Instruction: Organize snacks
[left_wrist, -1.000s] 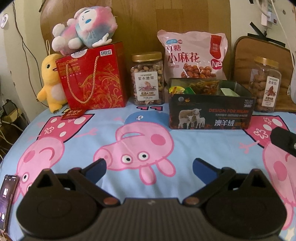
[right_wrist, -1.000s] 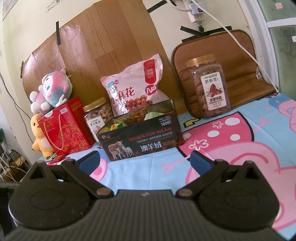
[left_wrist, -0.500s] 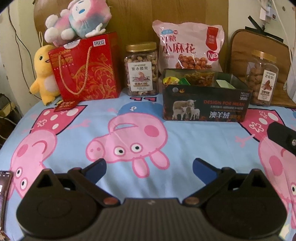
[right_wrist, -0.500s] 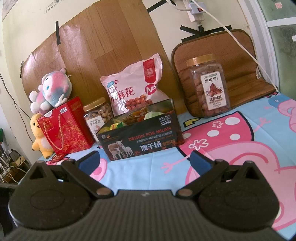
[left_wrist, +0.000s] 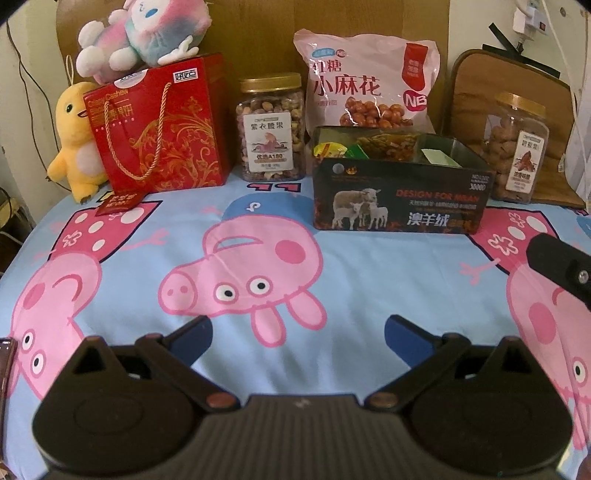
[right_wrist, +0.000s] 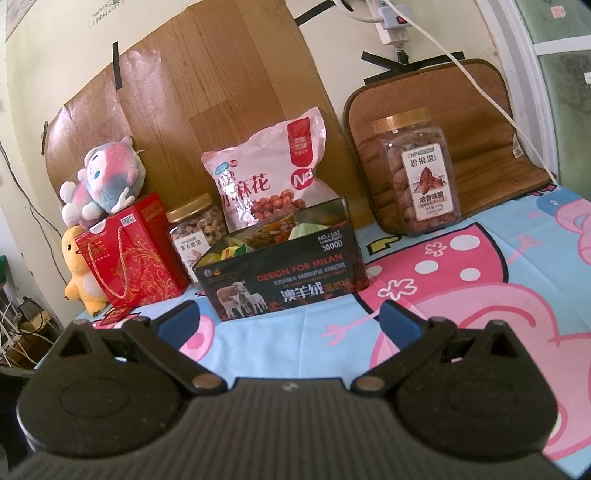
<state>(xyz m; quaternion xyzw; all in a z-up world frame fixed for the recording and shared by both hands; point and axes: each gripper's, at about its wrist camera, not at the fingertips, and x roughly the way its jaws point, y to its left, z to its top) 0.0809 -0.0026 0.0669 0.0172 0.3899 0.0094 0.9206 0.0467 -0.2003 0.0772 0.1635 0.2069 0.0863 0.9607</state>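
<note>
Grippers are both hanging spread and empty: my left gripper (left_wrist: 297, 328) and right gripper (right_wrist: 288, 315), short of the open snack box (right_wrist: 280, 273). Behind the box, the pink bag (right_wrist: 269, 177) is leaning; beside it, jars (left_wrist: 272, 125) (right_wrist: 417, 173) are standing. I am risking toppling them on the soft bedsheet (left_wrist: 369, 273).

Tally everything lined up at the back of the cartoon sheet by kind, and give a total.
Clear nut jars with gold lids: 2
Pink snack bag: 1
Dark open box holding snack packets: 1
Red gift bag: 1
Plush toys: 2
Total: 7
</note>
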